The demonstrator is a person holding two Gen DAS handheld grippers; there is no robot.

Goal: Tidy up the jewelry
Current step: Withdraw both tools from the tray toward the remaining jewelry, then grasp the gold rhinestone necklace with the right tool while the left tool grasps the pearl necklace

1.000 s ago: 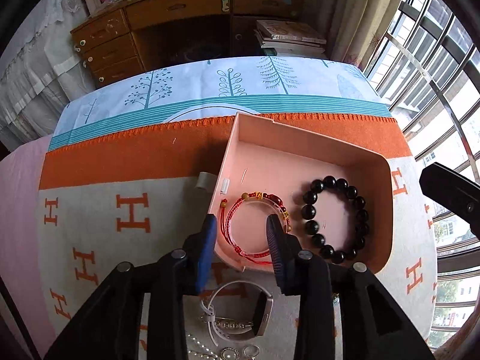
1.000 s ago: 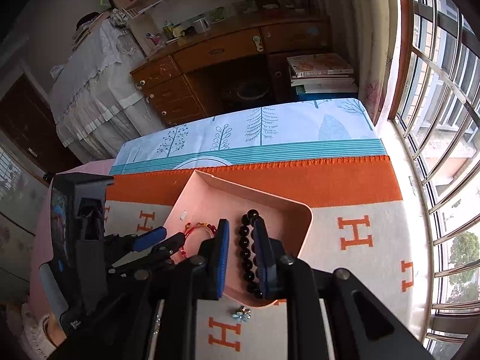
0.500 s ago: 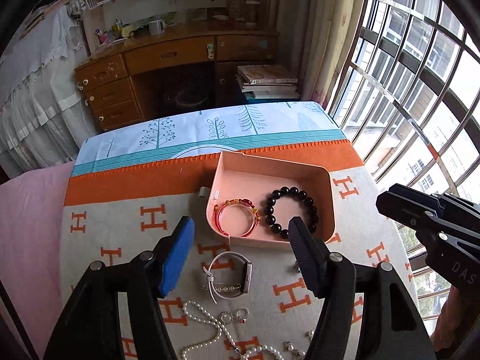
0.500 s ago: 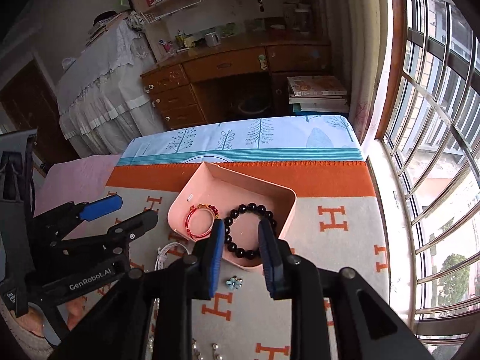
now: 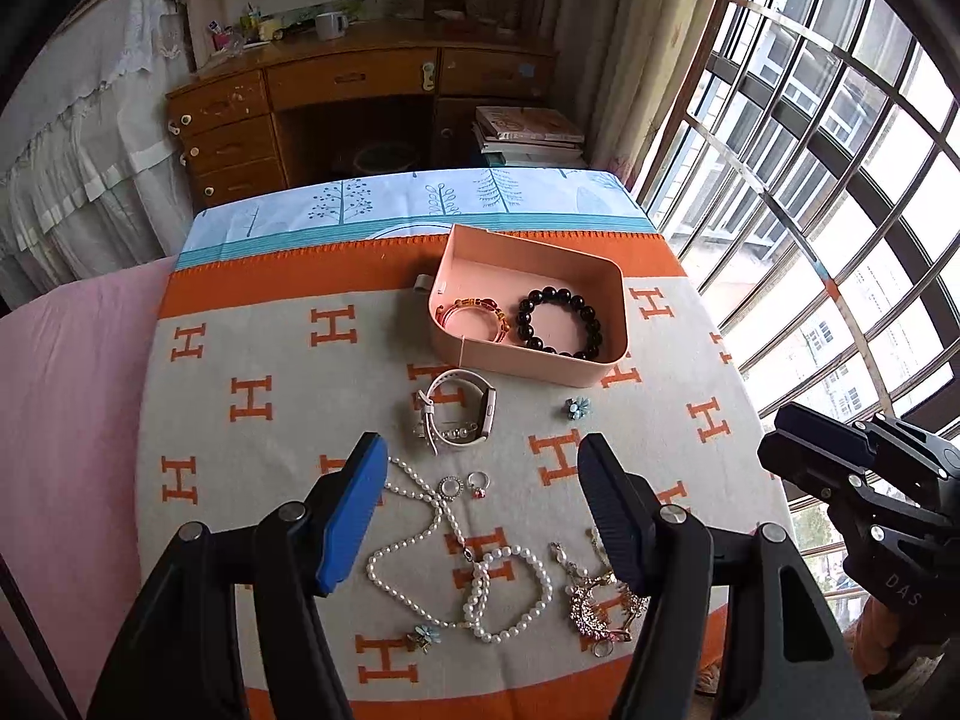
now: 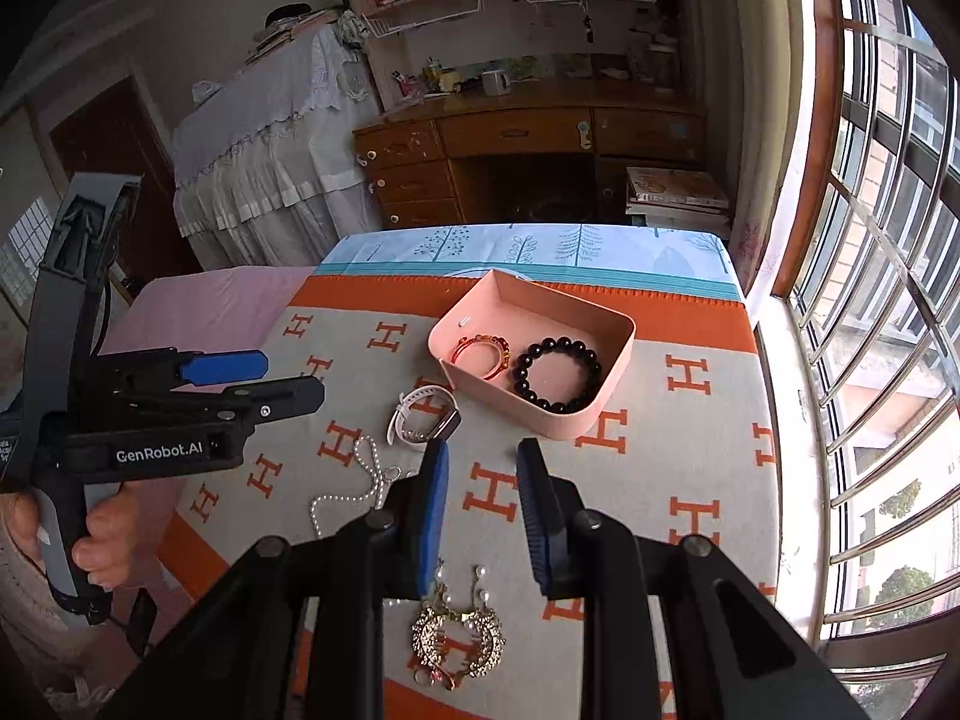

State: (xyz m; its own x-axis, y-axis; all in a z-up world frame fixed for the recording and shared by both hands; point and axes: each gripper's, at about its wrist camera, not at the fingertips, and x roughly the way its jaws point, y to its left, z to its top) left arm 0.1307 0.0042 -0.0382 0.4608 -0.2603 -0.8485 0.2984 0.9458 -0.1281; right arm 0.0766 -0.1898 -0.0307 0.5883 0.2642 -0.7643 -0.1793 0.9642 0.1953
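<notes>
A pink tray (image 5: 540, 369) (image 6: 618, 354) on the orange H-pattern cloth holds a red bracelet (image 5: 474, 317) (image 6: 483, 349) and a black bead bracelet (image 5: 561, 324) (image 6: 558, 375). A white watch (image 5: 459, 411) (image 6: 423, 417), pearl necklace (image 5: 420, 534) (image 6: 354, 486), two rings (image 5: 465, 485), a gold brooch (image 5: 600, 606) (image 6: 459, 639) and a blue flower piece (image 5: 578, 407) lie in front of it. My left gripper (image 5: 480, 516) is open and empty, high over the pearls. My right gripper (image 6: 480, 510) is open and empty, above the brooch.
A second blue flower piece (image 5: 425, 639) lies near the cloth's front edge. A small grey clip (image 5: 422, 283) sits left of the tray. A wooden desk (image 5: 360, 96) stands beyond the table, a barred window (image 6: 870, 300) to the right.
Both grippers have pulled back and up from the tray. The left one opened wide, leaving the red bracelet in the tray. The right one opened a little.
</notes>
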